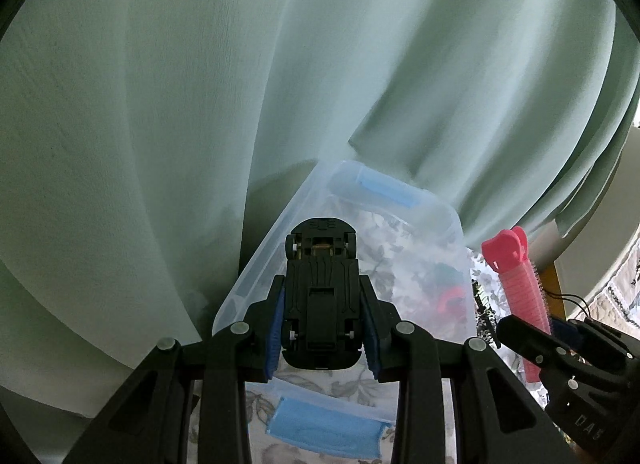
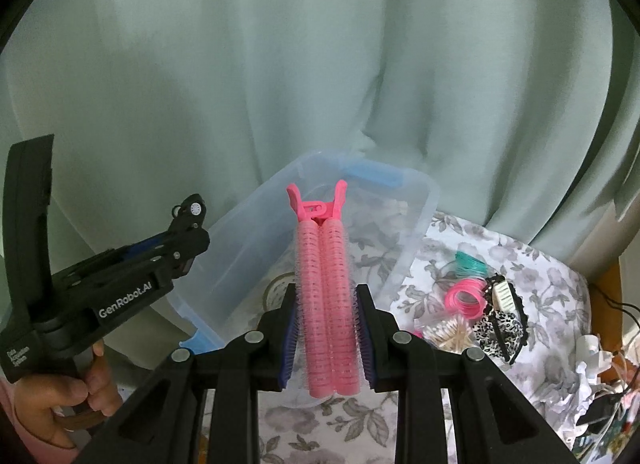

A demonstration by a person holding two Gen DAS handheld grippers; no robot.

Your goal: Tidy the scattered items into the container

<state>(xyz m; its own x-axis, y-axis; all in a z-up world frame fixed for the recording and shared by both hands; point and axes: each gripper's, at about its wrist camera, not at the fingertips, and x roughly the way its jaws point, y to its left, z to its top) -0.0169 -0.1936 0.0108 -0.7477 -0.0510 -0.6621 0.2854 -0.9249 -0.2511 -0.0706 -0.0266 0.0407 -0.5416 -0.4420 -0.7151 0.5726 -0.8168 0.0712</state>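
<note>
A home, most likely a bedroom or living room: pale green curtains (image 2: 320, 76) hang in soft folds behind a table spread with a grey floral cloth (image 2: 532, 284). Hair ties (image 2: 467, 298), a leopard-print hair clip (image 2: 500, 330) and cotton swabs (image 2: 448, 334) lie scattered on it

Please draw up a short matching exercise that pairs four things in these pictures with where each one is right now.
Things:
1. toy car
2. pink hair roller clip
3. clear plastic box
4. leopard-print hair clip

Places:
A. lying on the flowered cloth, to the right of the box
B. clamped in the right gripper
C. clamped underside up in the left gripper
D. standing on the flowered cloth in front of the green curtain

Pairs: 1-C, 2-B, 3-D, 4-A
</note>
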